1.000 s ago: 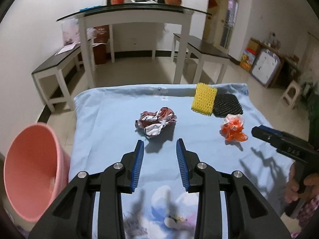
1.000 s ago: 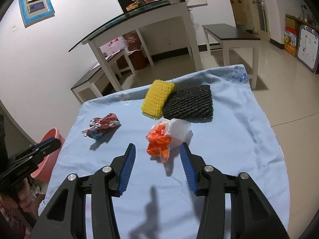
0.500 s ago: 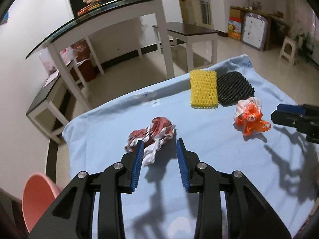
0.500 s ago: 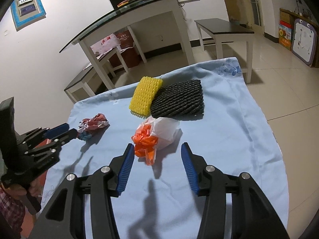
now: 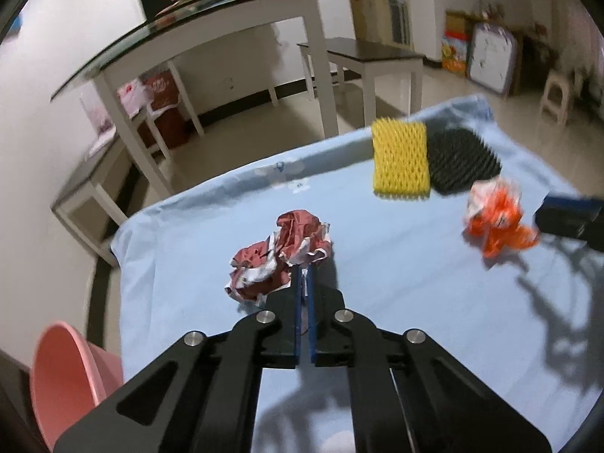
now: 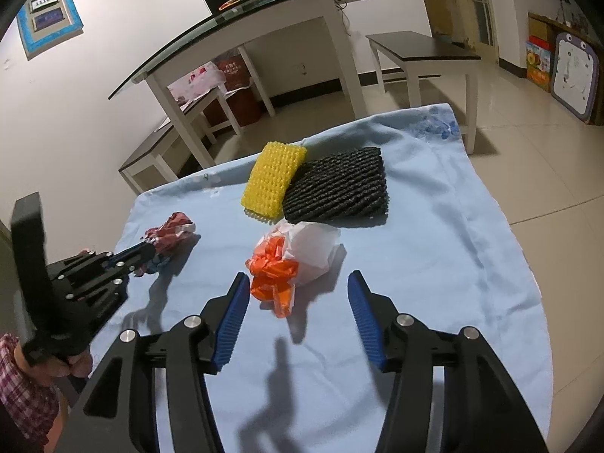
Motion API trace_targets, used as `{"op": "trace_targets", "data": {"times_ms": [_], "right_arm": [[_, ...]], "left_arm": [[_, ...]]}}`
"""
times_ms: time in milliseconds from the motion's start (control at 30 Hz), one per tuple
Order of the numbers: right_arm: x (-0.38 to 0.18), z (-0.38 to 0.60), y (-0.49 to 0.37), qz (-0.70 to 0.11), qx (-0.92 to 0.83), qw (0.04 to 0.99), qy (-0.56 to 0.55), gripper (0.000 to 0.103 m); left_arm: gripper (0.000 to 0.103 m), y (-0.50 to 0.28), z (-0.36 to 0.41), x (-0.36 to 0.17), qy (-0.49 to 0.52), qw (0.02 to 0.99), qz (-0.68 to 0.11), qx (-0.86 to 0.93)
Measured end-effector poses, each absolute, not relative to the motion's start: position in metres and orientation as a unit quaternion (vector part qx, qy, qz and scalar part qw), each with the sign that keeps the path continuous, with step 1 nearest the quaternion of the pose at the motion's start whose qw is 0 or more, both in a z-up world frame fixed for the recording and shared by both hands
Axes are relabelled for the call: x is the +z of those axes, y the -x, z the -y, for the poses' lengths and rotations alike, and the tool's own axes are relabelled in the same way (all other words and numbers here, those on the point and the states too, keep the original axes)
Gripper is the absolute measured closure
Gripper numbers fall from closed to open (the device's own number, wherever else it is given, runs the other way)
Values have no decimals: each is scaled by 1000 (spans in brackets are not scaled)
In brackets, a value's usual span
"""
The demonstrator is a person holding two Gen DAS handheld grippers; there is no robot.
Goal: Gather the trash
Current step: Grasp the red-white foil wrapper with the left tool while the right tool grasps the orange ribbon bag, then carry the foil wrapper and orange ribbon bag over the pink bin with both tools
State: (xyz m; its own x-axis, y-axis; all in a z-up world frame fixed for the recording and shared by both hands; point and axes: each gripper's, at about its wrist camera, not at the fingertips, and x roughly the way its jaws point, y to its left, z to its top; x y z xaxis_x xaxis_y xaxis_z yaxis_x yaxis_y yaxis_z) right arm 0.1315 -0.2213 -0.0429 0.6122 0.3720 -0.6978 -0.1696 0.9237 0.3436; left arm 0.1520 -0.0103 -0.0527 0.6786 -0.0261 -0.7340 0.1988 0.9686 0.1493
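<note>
Left gripper (image 5: 304, 272) dropped onto crumpled red wrapper (image 5: 281, 255) near desk (image 5: 377, 264) left edge, fingers pinched on it; light, soft. Right gripper (image 6: 298, 304) opening, empty, before orange wad (image 6: 277, 273)

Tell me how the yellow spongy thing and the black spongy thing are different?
The yellow foam net is bright and narrower; the black foam net is dark and wider. The yellow one shows knobbly bumps, the black one slanting ridges. The yellow one lies nearer the crumpled red wrapper. Both lie flat, side by side and touching, on the blue cloth.
</note>
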Motion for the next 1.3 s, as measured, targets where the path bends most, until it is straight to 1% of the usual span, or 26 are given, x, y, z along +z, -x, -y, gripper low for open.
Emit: {"op": "trace_targets", "data": {"times_ms": [233, 333, 633, 700, 733, 933, 967, 1000, 1300], "right_arm": [[-45, 213, -145, -422, 157, 883, -133, 44], [-46, 208, -150, -425, 156, 882, -129, 44], [-56, 195, -159, -445, 151, 876, -108, 45], [-56, 194, -157, -440, 154, 878, -105, 50], [-56, 193, -157, -439, 154, 879, -101, 55], [-55, 188, -151, -433, 161, 883, -88, 62], [-54, 188, -150, -430, 162, 884, -88, 66], [-52, 188, -149, -429, 163, 884, -88, 77], [-40, 183, -135, -417, 180, 887, -81, 76]], "left_arm": [[101, -131, -6, -24, -24, 920, -383, -75], [101, -121, -10, -15, 5, 922, -380, -78], [101, -94, -14, 2, 45, 924, -370, -83], [101, -90, -16, 3, 50, 924, -370, -83], [101, -88, -16, 4, 53, 923, -371, -83], [101, -80, -16, 4, 60, 922, -373, -81], [101, -79, -16, 3, 61, 922, -373, -80], [101, -78, -16, 3, 62, 922, -374, -79], [101, -71, -23, 5, 72, 924, -370, -68]]}}
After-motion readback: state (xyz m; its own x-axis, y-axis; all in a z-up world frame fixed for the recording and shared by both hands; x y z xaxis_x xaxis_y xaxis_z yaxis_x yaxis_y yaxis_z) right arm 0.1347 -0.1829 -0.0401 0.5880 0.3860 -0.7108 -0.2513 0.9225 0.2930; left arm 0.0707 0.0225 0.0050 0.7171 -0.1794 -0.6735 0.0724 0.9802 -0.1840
